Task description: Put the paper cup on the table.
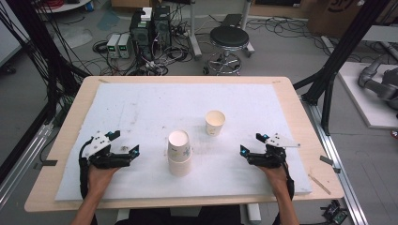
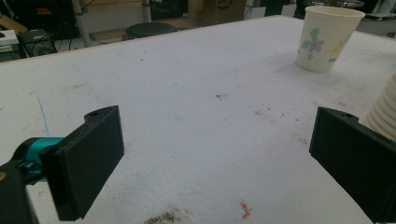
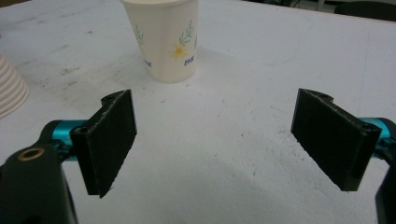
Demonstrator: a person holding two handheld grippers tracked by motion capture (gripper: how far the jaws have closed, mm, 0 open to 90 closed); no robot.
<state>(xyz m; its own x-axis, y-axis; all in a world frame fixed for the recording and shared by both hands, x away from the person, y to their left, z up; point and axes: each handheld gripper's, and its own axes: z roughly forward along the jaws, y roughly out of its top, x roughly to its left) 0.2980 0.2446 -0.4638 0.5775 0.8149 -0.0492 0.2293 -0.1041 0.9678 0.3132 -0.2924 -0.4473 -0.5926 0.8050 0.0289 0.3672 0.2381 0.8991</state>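
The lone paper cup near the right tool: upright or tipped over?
Upright. The lone paper cup stands on its base with its open mouth up, clear of the right tool.

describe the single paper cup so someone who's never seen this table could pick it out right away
Start at the white foam sheet covering the wooden table, then find the stack of paper cups near its middle. The single cup stands upright just beyond and to the right of that stack, apart from it. Unlike the tall ribbed stack, it is one short cup with a flower print and an open empty mouth.

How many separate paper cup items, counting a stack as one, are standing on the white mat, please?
2: a single cup right of centre, and a nested stack nearer the person; how many cups the stack holds is unclear.
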